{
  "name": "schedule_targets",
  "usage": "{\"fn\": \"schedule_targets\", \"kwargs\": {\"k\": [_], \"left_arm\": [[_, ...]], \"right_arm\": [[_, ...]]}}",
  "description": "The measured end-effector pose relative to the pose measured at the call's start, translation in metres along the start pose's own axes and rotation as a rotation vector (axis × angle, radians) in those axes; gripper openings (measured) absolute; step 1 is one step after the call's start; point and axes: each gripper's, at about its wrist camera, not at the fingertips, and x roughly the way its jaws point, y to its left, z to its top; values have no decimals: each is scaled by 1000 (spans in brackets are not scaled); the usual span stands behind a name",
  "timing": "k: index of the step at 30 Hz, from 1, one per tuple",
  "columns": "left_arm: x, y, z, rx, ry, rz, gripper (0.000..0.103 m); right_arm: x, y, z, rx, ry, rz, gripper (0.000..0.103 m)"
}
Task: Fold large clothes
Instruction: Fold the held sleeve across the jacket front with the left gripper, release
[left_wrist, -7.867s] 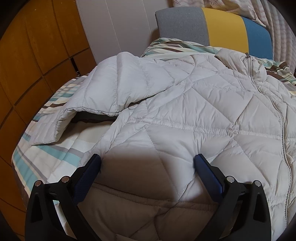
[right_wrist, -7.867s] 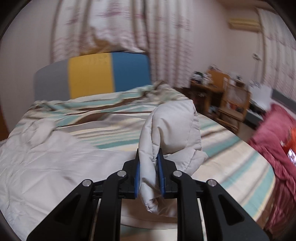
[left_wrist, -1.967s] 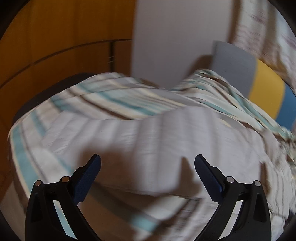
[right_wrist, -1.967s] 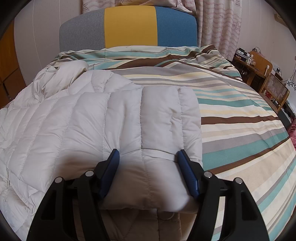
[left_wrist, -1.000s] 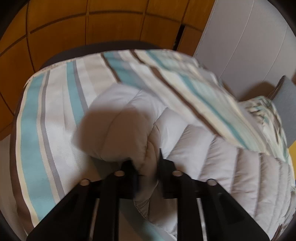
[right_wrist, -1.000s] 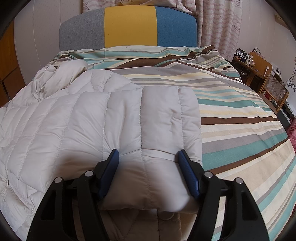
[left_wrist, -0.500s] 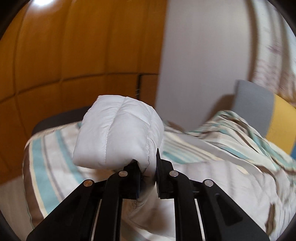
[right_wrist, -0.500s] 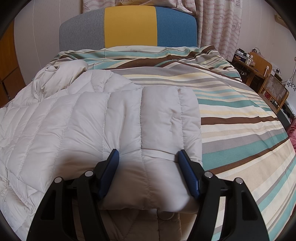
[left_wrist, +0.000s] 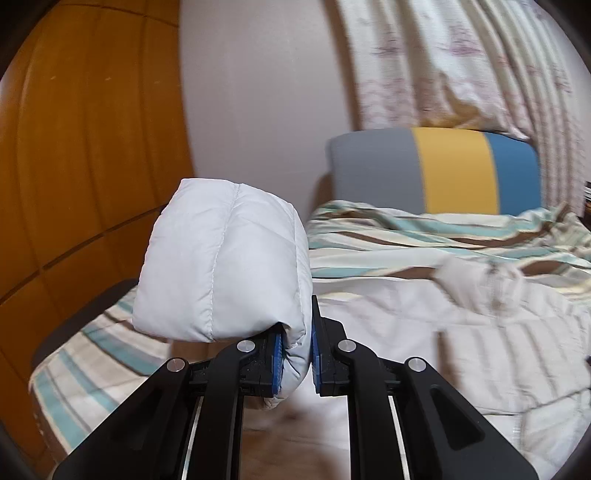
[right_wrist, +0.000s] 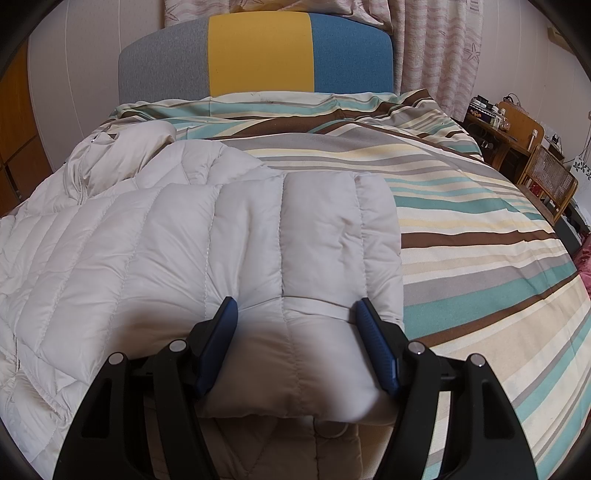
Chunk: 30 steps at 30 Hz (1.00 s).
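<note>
A pale quilted down jacket lies spread on the striped bed. Its one sleeve is folded flat across the body. My right gripper hovers open over that sleeve's cuff end, one blue pad on each side, not pinching it. In the left wrist view my left gripper is shut on the other sleeve, whose puffy cuff stands up in the air above the bed. The jacket's body and collar lie blurred to the right of it.
The striped duvet covers the bed, with a grey, yellow and blue headboard at the far end. An orange wooden wardrobe stands to the left. A desk and chair stand on the right, with curtains behind.
The left gripper has lifted the pinched sleeve off the bed's left edge and swung it right, towards the jacket body. The right gripper and the folded sleeve have not moved.
</note>
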Motion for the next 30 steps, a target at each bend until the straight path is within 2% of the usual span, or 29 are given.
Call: {"fn": "schedule_targets", "kwargs": {"k": [3,9,18,22,30], "left_arm": [[-6,-32,-6,26,8,-55,12],[-10,-92,-19,113,29,-120,12],[-15,-162,-35,267,71,-238,12],[-10,-188,-45,355,109,-257,12],[-6,-222,-59,458,152,-317,12]], "right_arm": [[0,0,0,1,0,3,66],[0,0,1,2,1,4,67],[-1,-1,1,2,1,5,67],[0,0,0,3,2,7,67],[-1,-1,0,3,2,8,67]]}}
